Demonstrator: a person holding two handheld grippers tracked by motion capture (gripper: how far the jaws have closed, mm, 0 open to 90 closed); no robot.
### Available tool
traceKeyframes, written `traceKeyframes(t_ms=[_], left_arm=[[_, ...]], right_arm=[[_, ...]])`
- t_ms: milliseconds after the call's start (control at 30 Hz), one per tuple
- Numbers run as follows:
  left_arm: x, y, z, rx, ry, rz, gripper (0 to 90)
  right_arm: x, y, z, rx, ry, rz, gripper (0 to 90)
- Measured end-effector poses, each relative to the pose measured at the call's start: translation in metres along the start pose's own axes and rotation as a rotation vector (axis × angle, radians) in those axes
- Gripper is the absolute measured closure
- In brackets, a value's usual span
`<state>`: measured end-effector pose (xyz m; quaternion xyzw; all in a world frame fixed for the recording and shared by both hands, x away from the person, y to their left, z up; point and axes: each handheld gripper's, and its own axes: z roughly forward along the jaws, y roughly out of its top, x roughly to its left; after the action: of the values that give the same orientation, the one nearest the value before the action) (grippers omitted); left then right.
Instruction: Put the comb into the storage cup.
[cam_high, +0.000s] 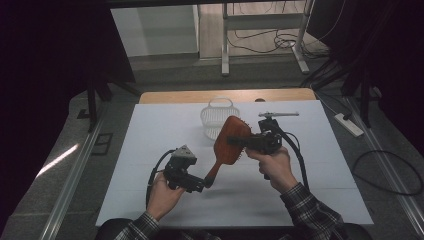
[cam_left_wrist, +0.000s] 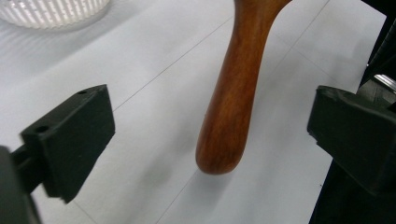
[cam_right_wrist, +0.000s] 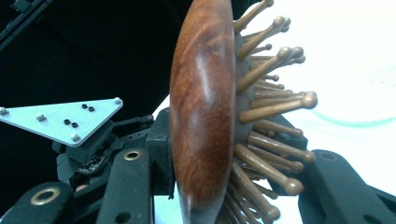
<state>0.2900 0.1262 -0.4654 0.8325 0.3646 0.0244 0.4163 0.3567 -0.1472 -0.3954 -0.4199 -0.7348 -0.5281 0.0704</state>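
Reddish-brown wood is what the hairbrush (cam_high: 229, 142) is made of; it is held above the white-covered tabletop (cam_high: 150, 150), near the middle of the high view, with its oval head up toward one o'clock and its handle slanting down toward seven o'clock. The head is pinched by the jaws of the right gripper (cam_high: 239, 141), which is carried by the right hand (cam_high: 272, 165) at about four o'clock from the head. In the right gripper view the hairbrush (cam_right_wrist: 203, 116) is seen edge-on, its smooth back against one black jaw and its ball-tipped wooden bristles (cam_right_wrist: 273, 107) against the other.

The left gripper (cam_high: 207, 183) is held by the left hand (cam_high: 162, 195) at the handle's lower end. Its jaws are spread wide; in the left gripper view the rounded handle end (cam_left_wrist: 224, 140) is seen between them, touched by neither pad, with the sheet visible below it.

A white slotted basket (cam_high: 216, 117) with a loop handle is set on the tabletop just behind the brush head, at about eleven o'clock from it. A thin grey rod-like item (cam_high: 278, 114) is seen at about two o'clock from the head, near the far edge; what it is cannot be told.
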Motion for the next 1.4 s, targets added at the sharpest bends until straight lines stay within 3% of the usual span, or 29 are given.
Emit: traceKeyframes(t_ms=[600,767,1100,1400], left_arm=[[0.012,-0.012,-0.025,-0.085,-0.036,0.007,0.0],[0.014,-0.02,-0.03,-0.066,0.01,0.02,0.0],[0.022,-0.035,-0.047,-0.089,0.023,-0.034,0.0],[0.024,-0.048,-0.059,-0.092,0.036,-0.049,0.0]], right_arm=[[0.001,0.006,-0.004,-0.023,-0.018,-0.009,53.1],[-0.001,0.009,-0.006,-0.032,-0.021,-0.008,53.0],[-0.003,0.016,-0.007,-0.049,-0.028,-0.01,53.1],[-0.005,0.022,-0.007,-0.059,-0.042,-0.015,53.1]])
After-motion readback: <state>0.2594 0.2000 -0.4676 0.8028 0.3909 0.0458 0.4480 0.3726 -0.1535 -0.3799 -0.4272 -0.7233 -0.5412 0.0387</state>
